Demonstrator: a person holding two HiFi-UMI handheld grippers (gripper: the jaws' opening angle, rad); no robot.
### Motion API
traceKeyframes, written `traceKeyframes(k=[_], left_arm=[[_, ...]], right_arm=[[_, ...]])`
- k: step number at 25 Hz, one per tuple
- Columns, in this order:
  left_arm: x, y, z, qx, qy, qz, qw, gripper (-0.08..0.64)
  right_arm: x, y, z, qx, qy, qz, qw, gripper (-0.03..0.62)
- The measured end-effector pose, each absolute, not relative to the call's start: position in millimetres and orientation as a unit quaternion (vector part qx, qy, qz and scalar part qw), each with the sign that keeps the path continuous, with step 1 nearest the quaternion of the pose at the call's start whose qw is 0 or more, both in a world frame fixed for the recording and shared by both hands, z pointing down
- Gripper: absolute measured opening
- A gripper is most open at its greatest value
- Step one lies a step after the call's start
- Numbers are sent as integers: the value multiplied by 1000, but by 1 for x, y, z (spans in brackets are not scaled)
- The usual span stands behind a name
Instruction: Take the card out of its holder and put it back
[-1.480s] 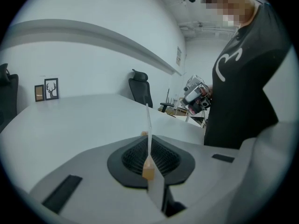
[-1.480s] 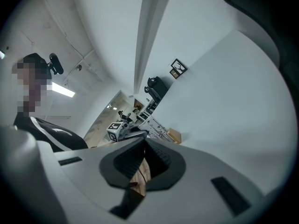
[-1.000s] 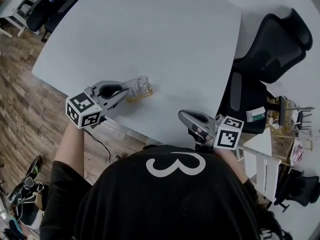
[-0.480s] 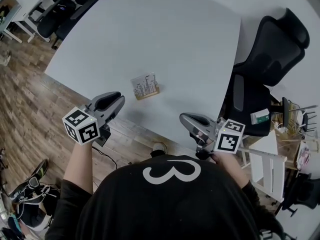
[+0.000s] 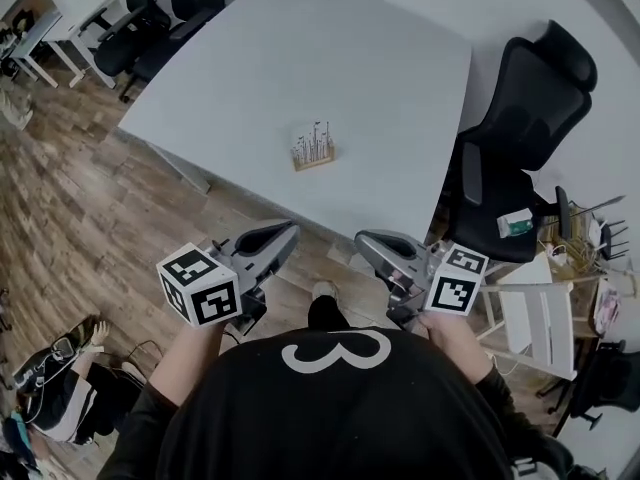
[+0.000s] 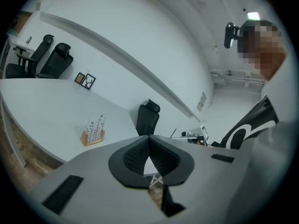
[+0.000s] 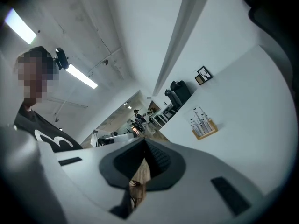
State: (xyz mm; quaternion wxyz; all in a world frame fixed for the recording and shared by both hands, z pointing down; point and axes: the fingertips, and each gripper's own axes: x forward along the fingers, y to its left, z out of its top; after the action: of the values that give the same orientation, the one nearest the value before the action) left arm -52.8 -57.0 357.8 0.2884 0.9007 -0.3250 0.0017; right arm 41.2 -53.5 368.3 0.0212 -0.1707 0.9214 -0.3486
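Note:
A white card with black line drawings stands upright in its small wooden holder (image 5: 313, 150) on the white table (image 5: 280, 58). The same card and holder (image 6: 93, 130) show in the left gripper view, and as a card and holder (image 7: 203, 123) in the right gripper view. My left gripper (image 5: 285, 231) is shut and empty, held off the table's near edge over the floor. My right gripper (image 5: 368, 240) is also shut and empty, close to my body. Both point toward the table, well short of the card.
A black office chair (image 5: 530, 98) stands at the table's right side, with more chairs (image 5: 150, 13) at the far left corner. A white folding stand (image 5: 535, 318) and clutter sit at my right. Wood floor (image 5: 90, 198) lies below the grippers.
The left gripper has pulled back from the card to beyond the table edge, and I have stepped away from the table. The card stays in its holder. The right gripper has barely moved.

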Motion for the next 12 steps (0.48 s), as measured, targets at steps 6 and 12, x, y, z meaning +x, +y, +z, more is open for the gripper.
traceKeyframes(k=[6,12], left_arm=[[-53,5,347,907,-314,-11,280,14],[-57,43,341,908,-312,-21,277,14]], right_arm=[[28,2,360,-172,933,-317,12,9],[23,38,354,-170,935,-310,18,9]])
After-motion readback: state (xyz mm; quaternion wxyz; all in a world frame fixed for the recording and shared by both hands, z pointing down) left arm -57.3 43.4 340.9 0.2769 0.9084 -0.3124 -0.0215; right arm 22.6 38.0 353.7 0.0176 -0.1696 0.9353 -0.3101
